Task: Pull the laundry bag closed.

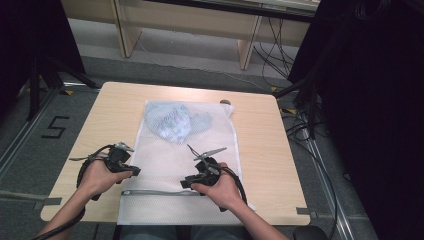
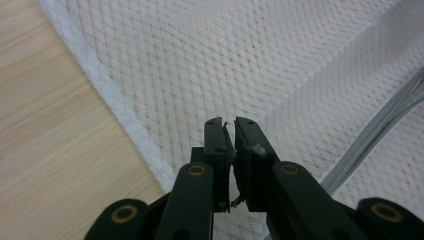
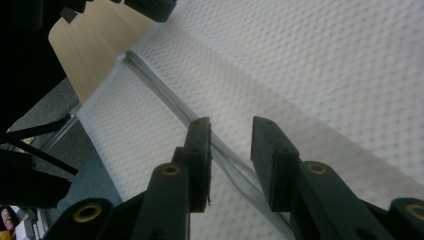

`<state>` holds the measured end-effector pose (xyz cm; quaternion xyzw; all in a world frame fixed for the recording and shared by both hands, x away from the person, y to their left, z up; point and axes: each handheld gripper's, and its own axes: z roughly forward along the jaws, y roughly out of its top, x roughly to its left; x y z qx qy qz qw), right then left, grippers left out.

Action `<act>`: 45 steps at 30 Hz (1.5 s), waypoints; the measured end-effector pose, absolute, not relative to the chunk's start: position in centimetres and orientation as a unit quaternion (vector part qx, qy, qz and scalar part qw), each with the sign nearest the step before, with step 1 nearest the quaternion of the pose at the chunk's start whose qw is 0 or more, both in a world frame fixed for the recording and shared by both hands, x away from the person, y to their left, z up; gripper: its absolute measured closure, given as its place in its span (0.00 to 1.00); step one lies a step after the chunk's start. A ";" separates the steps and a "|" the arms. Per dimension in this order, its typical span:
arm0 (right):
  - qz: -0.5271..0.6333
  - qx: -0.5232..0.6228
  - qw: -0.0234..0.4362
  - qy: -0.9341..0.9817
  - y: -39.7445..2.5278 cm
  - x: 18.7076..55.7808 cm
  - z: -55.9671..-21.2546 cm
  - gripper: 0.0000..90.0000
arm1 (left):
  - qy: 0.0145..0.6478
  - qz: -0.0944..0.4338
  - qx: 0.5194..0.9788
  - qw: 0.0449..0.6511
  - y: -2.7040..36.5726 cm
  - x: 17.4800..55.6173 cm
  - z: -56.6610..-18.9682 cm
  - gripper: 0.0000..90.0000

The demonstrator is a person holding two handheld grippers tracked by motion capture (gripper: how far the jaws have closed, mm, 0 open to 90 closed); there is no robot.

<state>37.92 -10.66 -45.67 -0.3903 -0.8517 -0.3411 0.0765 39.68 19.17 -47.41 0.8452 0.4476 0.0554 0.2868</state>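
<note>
Mesh bag: I see it lying flat along the middle of the worktop, its near end hanging a little over the edge closest to me.
Zipper: it runs across the bag near that end, a grey line between my two hands.
Bundle inside: a crumpled pale blue thing sits in the far part of the bag, well apart from both grippers.
Left gripper: my left hand holds it at the bag's left edge; in the left gripper view its jaws are nearly together over the white mesh, with a thin bit of something between them. I cannot tell whether they grip the mesh.
Right gripper: it sits low over the bag just beyond the zipper. In the right gripper view its jaws stand apart, and the zipper passes between them.
</note>
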 end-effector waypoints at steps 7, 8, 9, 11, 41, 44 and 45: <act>-0.333 -0.384 0.085 -0.857 -8.0 37.5 -45.7 0.82 | 0.455 0.050 0.844 0.280 19.7 38.9 -47.2 0.96; -0.332 -0.380 0.090 -0.859 -7.6 37.3 -45.7 0.82 | 0.455 0.055 0.842 0.284 19.9 38.8 -47.2 0.97; -0.331 -0.377 0.089 -0.861 -7.3 37.3 -45.8 0.82 | 0.458 0.055 0.843 0.279 20.1 38.7 -47.1 0.97; -0.330 -0.373 0.100 -0.861 -6.6 37.1 -45.9 0.82 | 0.461 0.055 0.843 0.271 20.6 38.5 -47.1 0.98; -0.353 -0.338 0.135 -0.862 1.3 37.4 -48.5 0.87 | 0.472 0.016 0.854 0.219 20.8 37.2 -48.8 1.00; -0.354 -0.347 0.146 -0.856 1.8 37.7 -48.6 0.86 | 0.467 0.011 0.856 0.221 21.0 37.3 -48.9 1.00; -0.355 -0.354 0.147 -0.853 2.0 37.8 -48.6 0.86 | 0.476 0.009 0.851 0.222 20.9 37.2 -48.9 1.00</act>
